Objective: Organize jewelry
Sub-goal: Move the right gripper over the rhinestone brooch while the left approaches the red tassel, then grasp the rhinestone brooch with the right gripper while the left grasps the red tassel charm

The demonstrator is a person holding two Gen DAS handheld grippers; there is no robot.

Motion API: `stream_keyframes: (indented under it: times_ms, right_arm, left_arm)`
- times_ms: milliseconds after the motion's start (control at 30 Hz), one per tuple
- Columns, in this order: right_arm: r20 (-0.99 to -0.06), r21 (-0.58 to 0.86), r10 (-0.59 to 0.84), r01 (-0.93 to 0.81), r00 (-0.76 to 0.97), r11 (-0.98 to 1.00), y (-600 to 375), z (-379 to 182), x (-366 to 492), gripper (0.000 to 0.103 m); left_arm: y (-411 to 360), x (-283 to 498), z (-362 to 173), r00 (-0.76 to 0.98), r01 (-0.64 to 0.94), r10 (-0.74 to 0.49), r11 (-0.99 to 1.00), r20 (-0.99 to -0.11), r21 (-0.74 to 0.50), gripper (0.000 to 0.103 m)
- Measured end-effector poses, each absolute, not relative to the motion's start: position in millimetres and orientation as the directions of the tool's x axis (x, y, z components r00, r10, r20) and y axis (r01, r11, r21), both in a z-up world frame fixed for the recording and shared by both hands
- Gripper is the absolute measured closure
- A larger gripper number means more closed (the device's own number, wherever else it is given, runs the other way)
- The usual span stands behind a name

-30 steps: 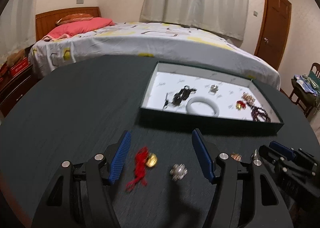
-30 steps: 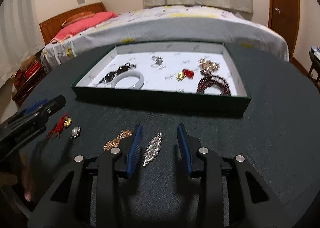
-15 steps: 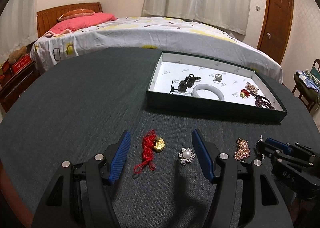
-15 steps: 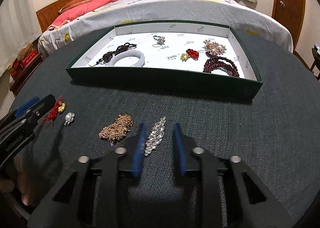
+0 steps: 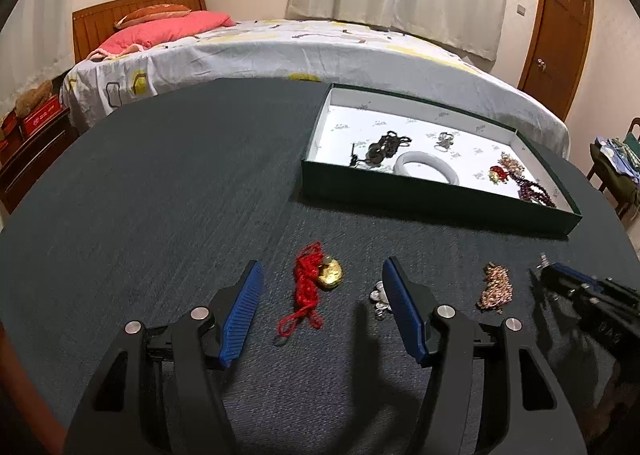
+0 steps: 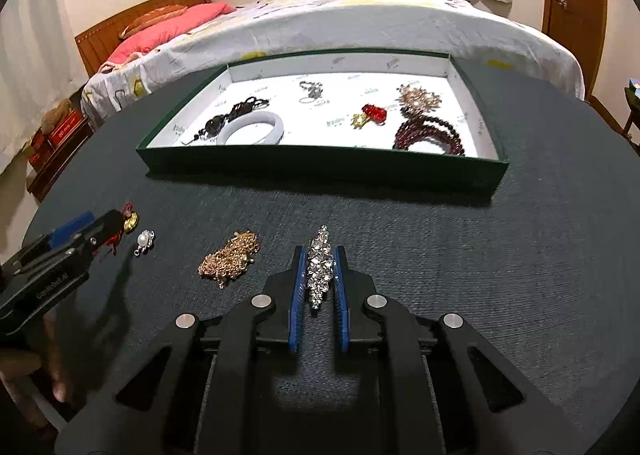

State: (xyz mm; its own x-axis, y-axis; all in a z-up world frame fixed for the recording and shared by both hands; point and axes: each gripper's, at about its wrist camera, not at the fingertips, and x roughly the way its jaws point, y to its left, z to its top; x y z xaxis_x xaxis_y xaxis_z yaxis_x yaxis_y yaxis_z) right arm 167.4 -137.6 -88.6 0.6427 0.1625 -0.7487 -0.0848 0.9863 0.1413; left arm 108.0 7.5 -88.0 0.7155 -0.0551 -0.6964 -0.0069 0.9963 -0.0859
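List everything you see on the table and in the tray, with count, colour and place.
table: one, dark cloth
tray: one, green, white inside, far side
white bangle: one, in tray, left
black cord piece: one, beside bangle
silver ring piece: one, tray back
red-gold charm: one, tray
dark red beads: one, tray right
pale gold brooch: one, behind beads
gold chain: one, table
pearl brooch: one, table
red cord with gold charm: one, table
crystal brooch: one, silver
left tool: open, closing over red cord
right tool: closing around crystal brooch

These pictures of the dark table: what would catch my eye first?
Probably the sparkling crystal brooch, lying between the closing blue pads of the right gripper. Behind it stands the green tray with a white bangle and dark red beads inside.
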Motion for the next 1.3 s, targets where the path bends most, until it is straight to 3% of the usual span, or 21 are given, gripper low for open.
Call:
stream_keyframes:
  times_ms: [167, 333, 600, 667, 1300]
  right_arm:
    - [-0.741, 0.156, 0.17, -0.079, 0.65, 0.985, -143.5, -86.5, 163.8, 0.089]
    - [-0.738, 0.161, 0.174, -0.08, 0.652, 0.984, -144.6, -86.2, 162.7, 0.089]
    - [-0.734, 0.164, 0.175, -0.08, 0.656, 0.983, -144.8, -85.4, 161.5, 0.089]
    - [-0.733, 0.164, 0.175, -0.079, 0.657, 0.983, -144.8, -85.2, 161.2, 0.089]
    - [-0.702, 0.172, 0.18, -0.081, 0.689, 0.982, -149.5, -74.3, 155.3, 0.089]
  left_arm:
    - [14.8, 107.4, -93.6, 0.694, -0.008, -0.046, 0.997, -0.719, -0.071, 0.057]
    - [19.0, 111.4, -96.4, 0.68, 0.002, -0.06, 0.997, -0.731, -0.08, 0.059]
    - [18.5, 115.3, -101.9, 0.678, 0.056, -0.088, 0.996, -0.729, -0.068, 0.081]
    - [18.3, 115.9, -102.0, 0.679, 0.062, -0.091, 0.996, -0.728, -0.067, 0.092]
    - [11.3, 106.1, -76.3, 0.742, 0.095, -0.123, 0.992, -0.659, -0.079, 0.094]
